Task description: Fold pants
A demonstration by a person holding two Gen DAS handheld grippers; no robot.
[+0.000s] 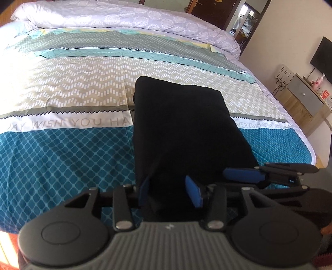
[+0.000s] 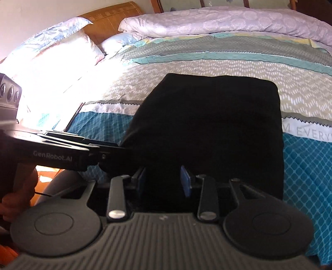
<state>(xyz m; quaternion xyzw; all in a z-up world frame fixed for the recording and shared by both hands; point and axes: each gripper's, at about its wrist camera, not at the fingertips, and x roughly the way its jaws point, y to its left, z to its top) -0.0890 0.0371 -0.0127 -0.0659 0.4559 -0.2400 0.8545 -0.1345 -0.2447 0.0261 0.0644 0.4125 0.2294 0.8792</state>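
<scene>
Black pants [image 1: 182,124] lie folded into a long dark rectangle on the patterned bedspread [image 1: 62,145]; their near end runs toward me and off the bed's edge. My left gripper [image 1: 169,190] straddles that near end on its left side. Fabric lies between the blue pads [image 1: 195,193], whose inner faces still show, so the jaws stand open. My right gripper [image 2: 164,180] straddles the same pants [image 2: 217,124] further right, also open with cloth in the gap. One right pad [image 1: 242,175] shows side-on in the left wrist view.
A rolled lilac quilt [image 1: 145,18] lies across the far end of the bed. Pillows [image 2: 62,41] and a wooden headboard [image 2: 110,27] are at far left. A low cabinet [image 1: 305,99] and a wall screen [image 1: 323,56] stand right of the bed.
</scene>
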